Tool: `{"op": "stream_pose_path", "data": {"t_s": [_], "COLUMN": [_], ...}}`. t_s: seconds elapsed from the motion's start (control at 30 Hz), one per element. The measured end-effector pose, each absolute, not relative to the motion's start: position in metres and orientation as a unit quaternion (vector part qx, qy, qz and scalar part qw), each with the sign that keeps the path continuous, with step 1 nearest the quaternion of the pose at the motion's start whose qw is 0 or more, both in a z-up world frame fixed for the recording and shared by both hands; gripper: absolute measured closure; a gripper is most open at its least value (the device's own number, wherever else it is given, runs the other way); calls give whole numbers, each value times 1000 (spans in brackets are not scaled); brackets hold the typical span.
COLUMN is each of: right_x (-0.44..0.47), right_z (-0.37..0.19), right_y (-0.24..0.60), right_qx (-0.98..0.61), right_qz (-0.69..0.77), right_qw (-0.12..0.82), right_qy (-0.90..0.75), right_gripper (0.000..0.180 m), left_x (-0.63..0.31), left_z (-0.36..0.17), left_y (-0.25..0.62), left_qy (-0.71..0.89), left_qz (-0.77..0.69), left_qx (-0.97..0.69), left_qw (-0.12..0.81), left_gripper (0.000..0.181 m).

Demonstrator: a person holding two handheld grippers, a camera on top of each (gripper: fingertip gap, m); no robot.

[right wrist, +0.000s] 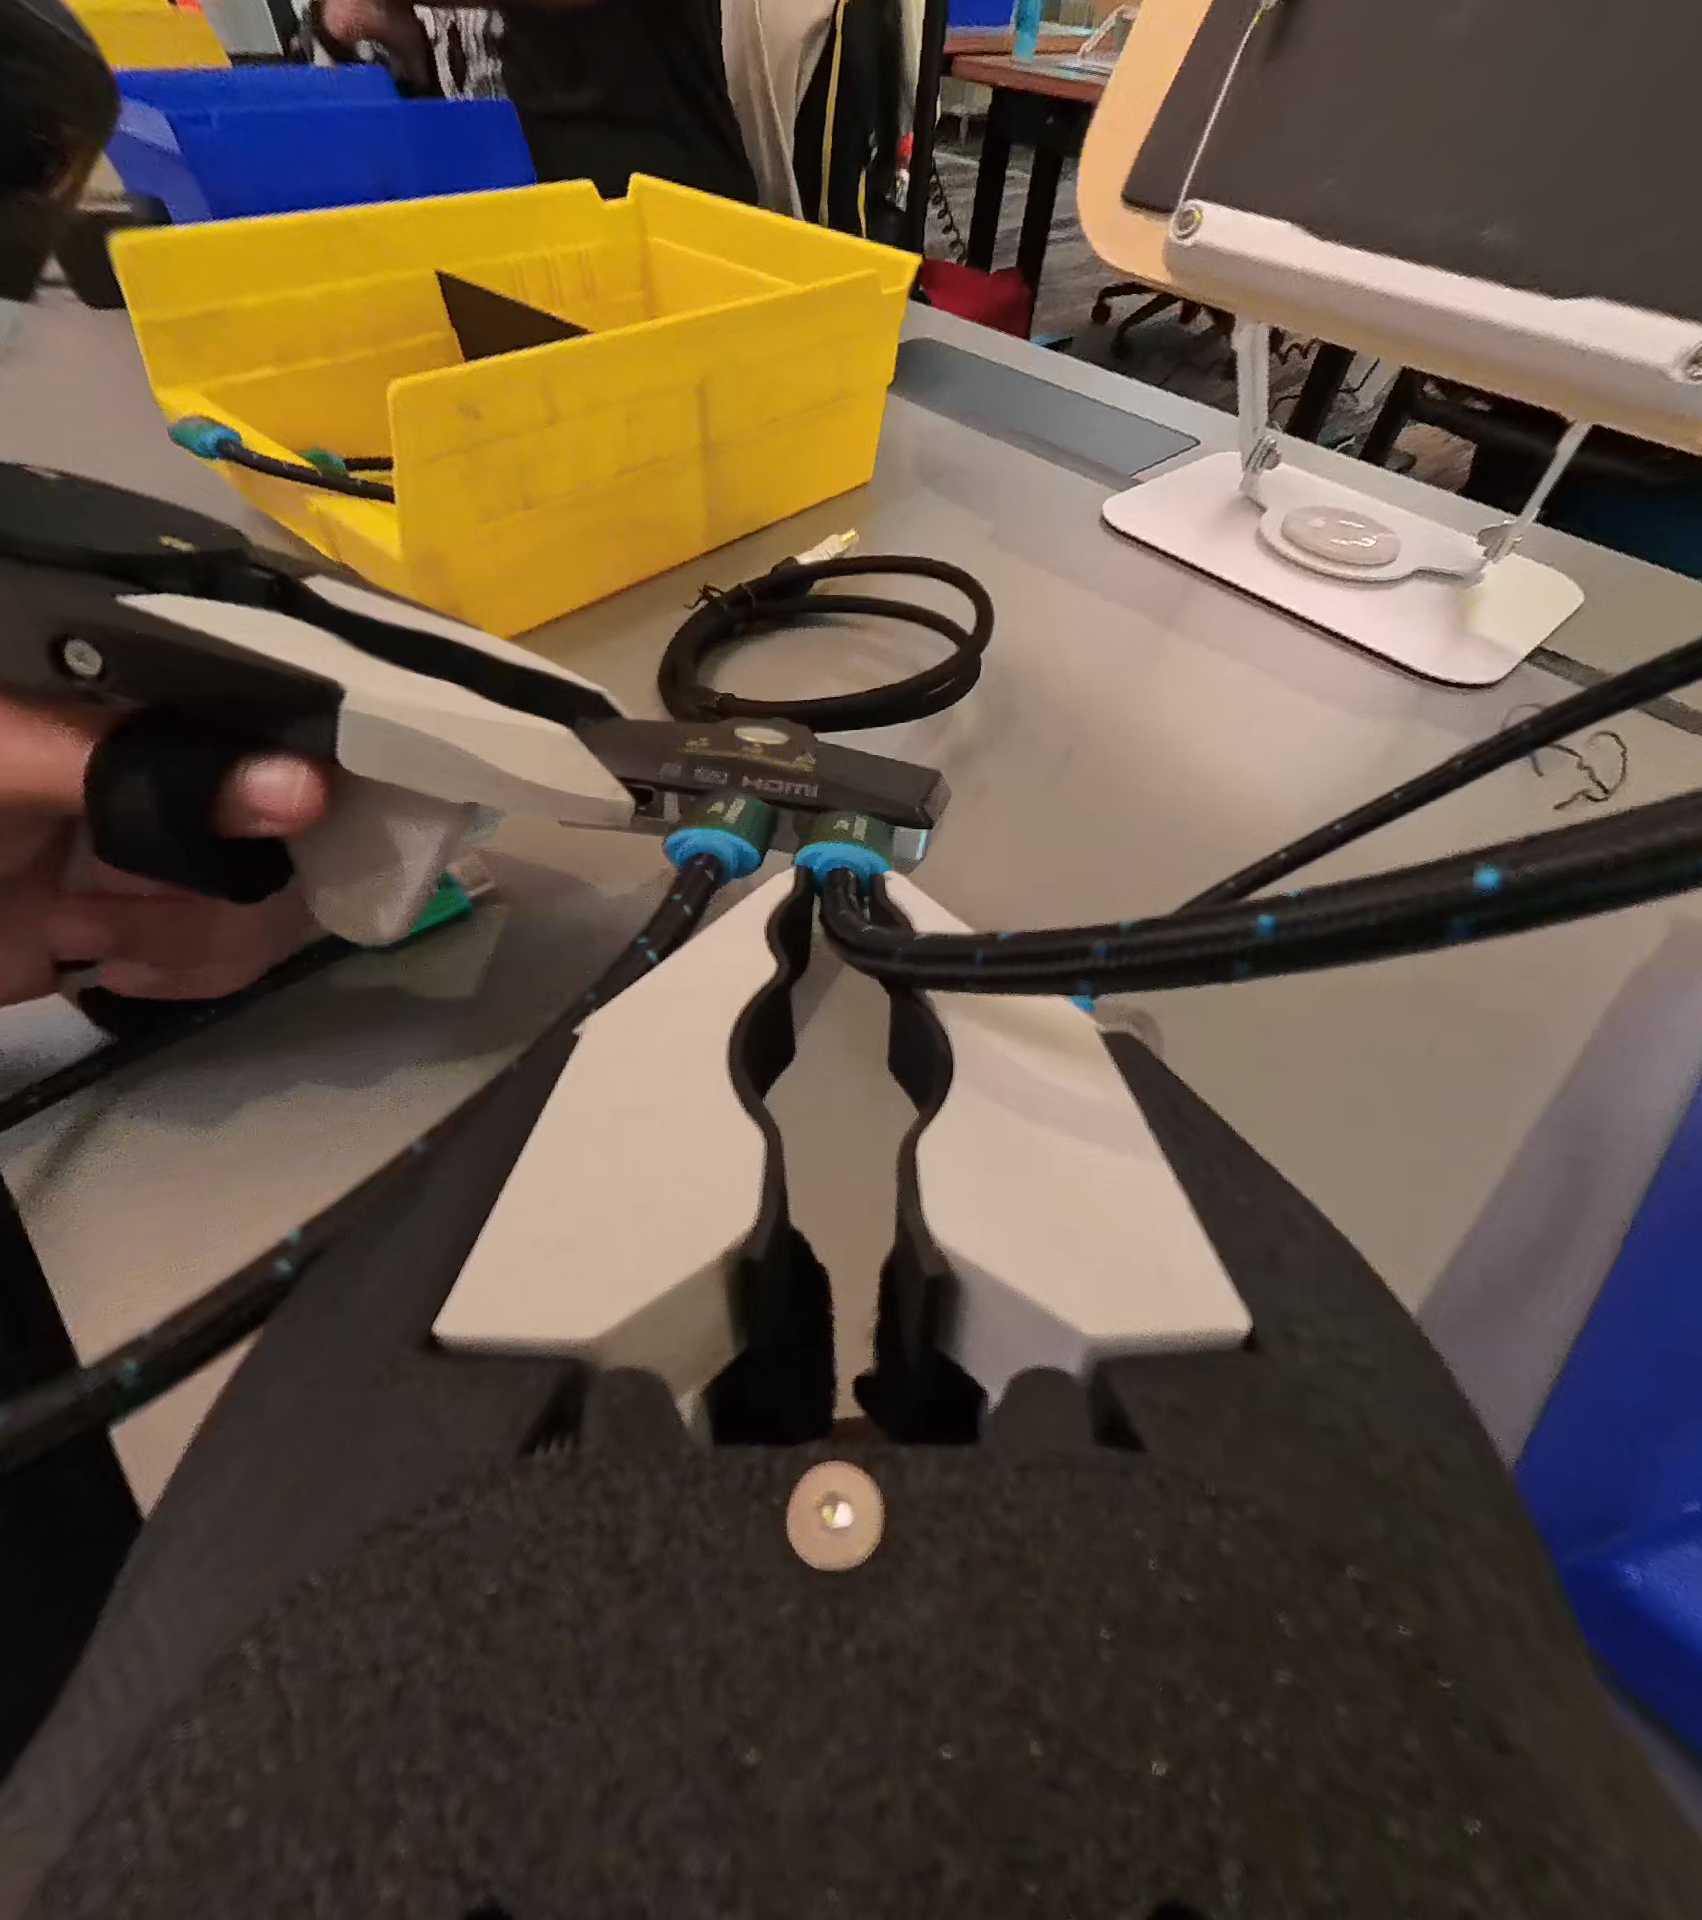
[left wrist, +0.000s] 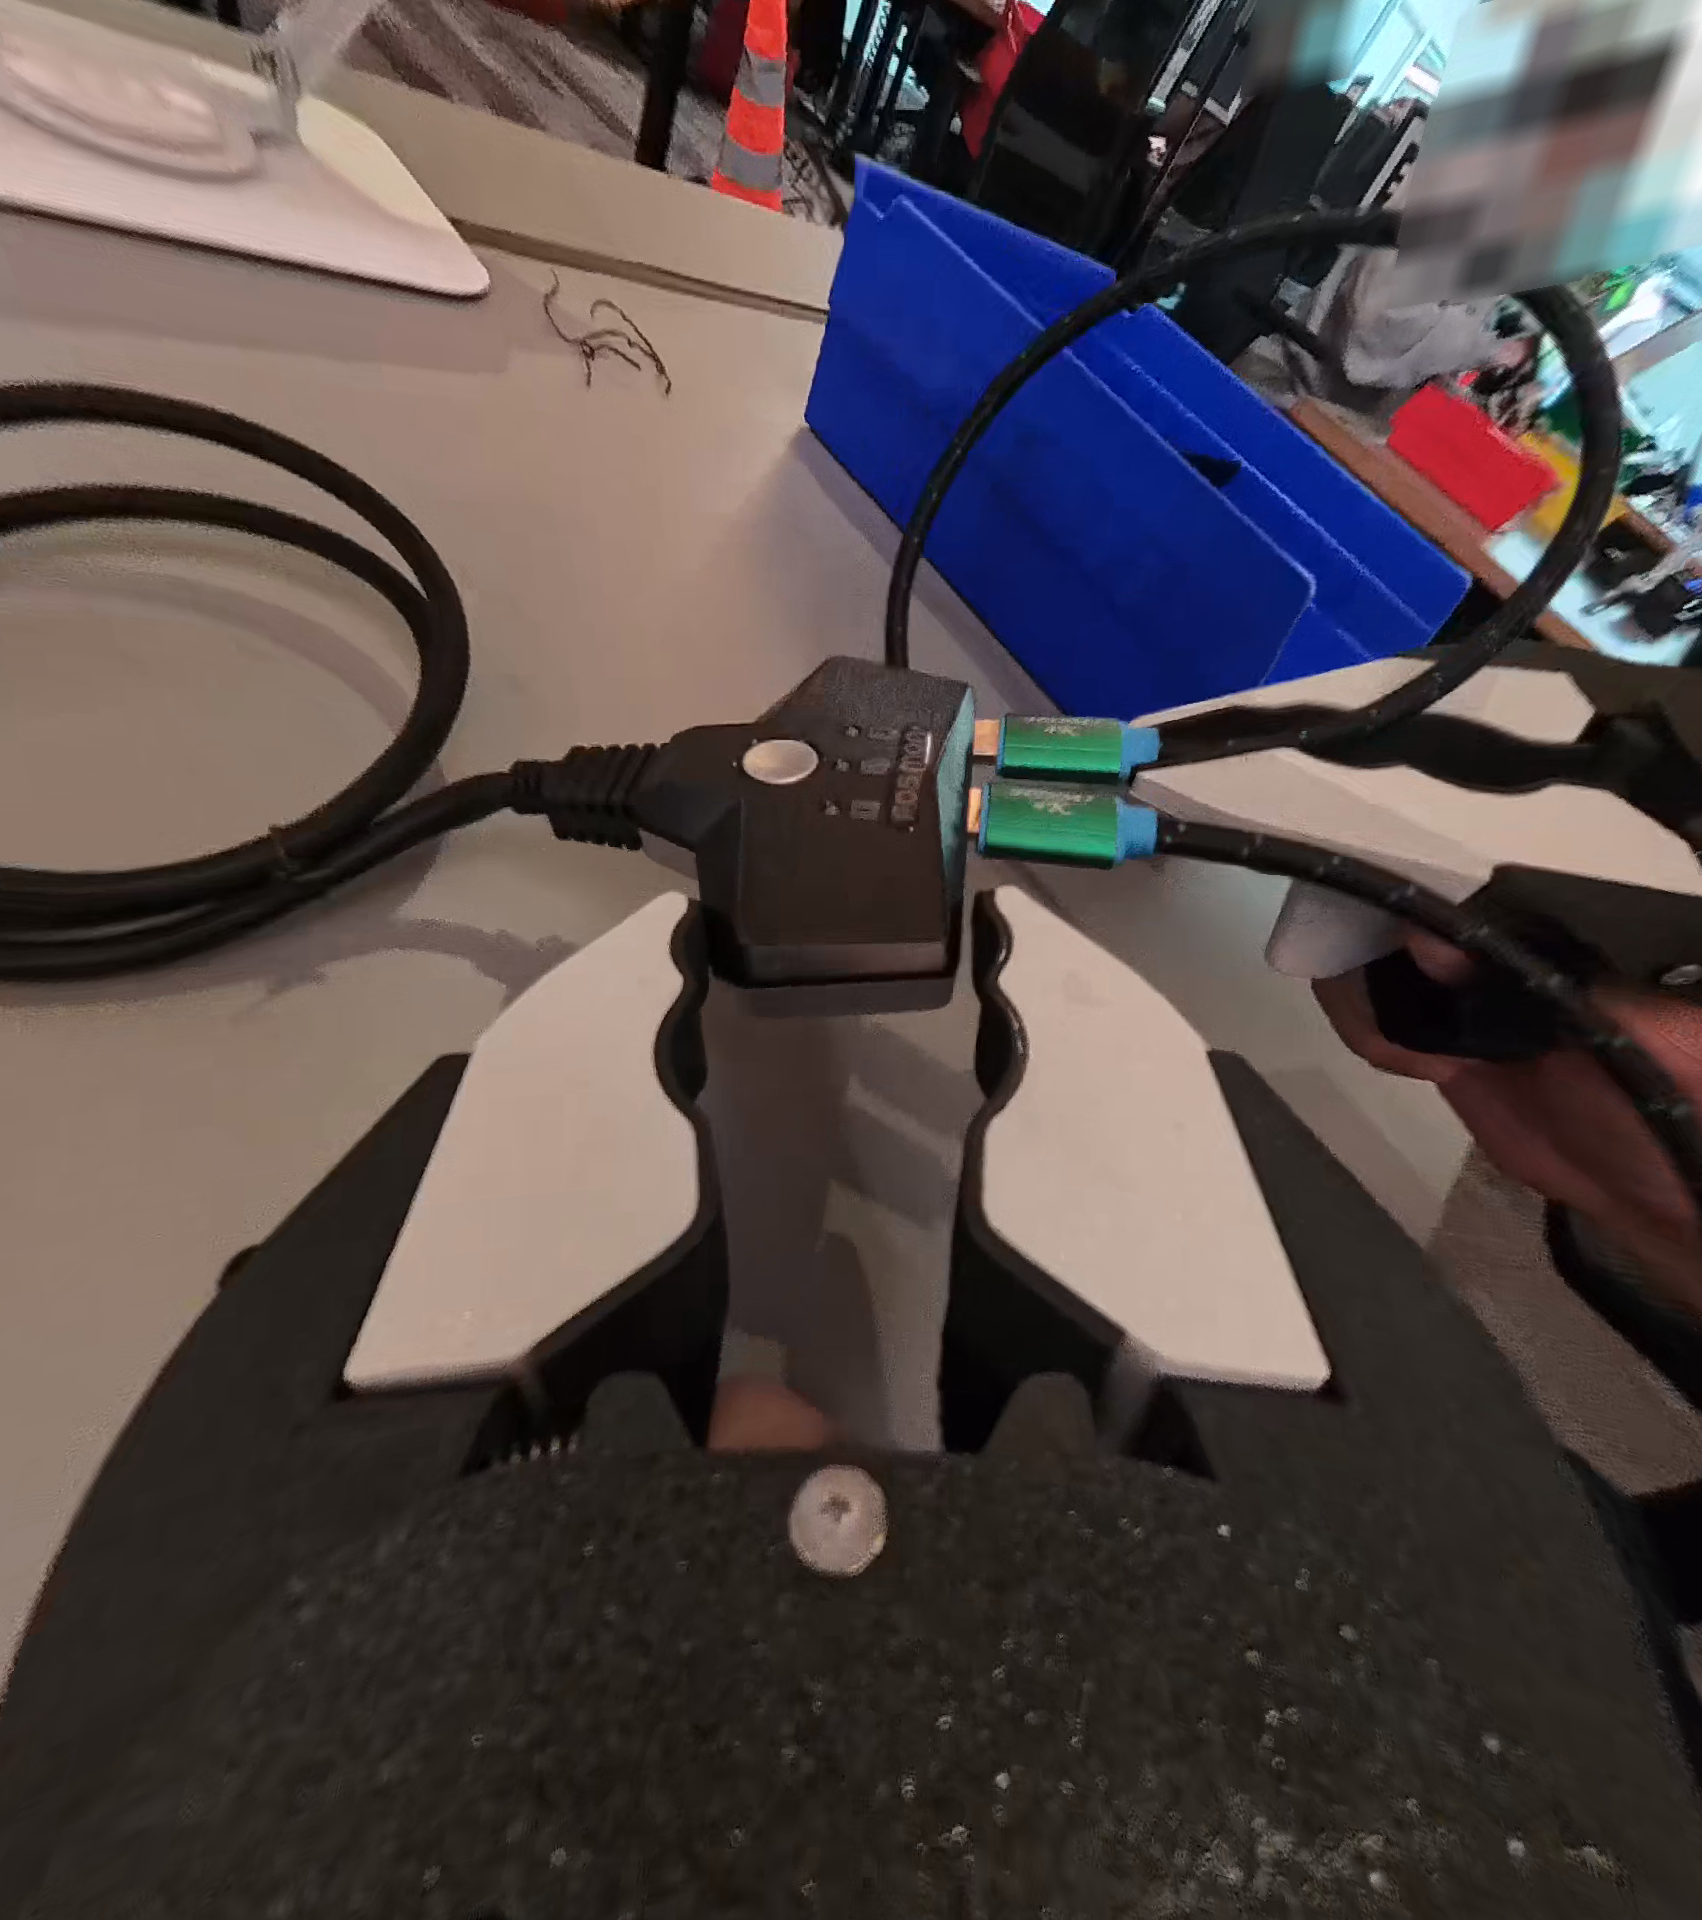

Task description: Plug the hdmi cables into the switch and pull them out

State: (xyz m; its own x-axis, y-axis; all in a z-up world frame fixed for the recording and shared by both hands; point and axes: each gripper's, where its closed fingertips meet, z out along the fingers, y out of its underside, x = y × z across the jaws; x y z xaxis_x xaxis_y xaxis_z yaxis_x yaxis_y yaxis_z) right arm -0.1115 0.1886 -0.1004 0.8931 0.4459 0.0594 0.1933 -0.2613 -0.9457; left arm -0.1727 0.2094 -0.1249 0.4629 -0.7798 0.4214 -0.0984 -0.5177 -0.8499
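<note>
Left wrist view: the switch (left wrist: 842, 821) is sitting just off the grey table (left wrist: 203, 1091), pinched at its near end between the fingers of the left gripper (left wrist: 831, 935).
Why that grip: I'm judging the left one is bracing the black box so the plugs can be pushed or pulled against it.
Plugs: two green plugs (left wrist: 1065, 784) are sitting side by side in the ports on the switch's right face, a sliver of metal showing at each, so they are looking not quite fully home.
Right gripper: the right gripper (right wrist: 842, 904) is closing narrowly on the braided cable (right wrist: 1242, 925) just behind the blue collar of the right-hand plug, holding it there.
Why there: gripping close to the plug is probably giving a straight line of force into the port.
Stage: whether this plug is going in or coming out, I cannot tell.
Fixed lead: a thick black lead (left wrist: 203, 831) is running from the switch's left end into a coil on the table.
Surroundings: a yellow bin (right wrist: 514, 395) with more cable ends is standing beyond, a blue bin (left wrist: 1086, 468) beside it.
Writing: white lettering is showing on the switch's top and on the plugs; a white tag is sitting on the left gripper.
</note>
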Motion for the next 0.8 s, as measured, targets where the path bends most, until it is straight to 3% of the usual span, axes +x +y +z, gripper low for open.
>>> {"op": "stream_pose_path", "data": {"t_s": [0.8], "right_x": [-118], "right_z": [-107], "right_y": [189], "right_qx": [-792], "right_qz": [98], "right_qw": [568], "right_qy": [-200], "right_gripper": [169], "left_x": [-173], "left_z": [-135], "left_y": [212], "left_qy": [307], "left_qz": [-410], "left_qx": [-769], "left_qw": [383], "left_gripper": [131]}}
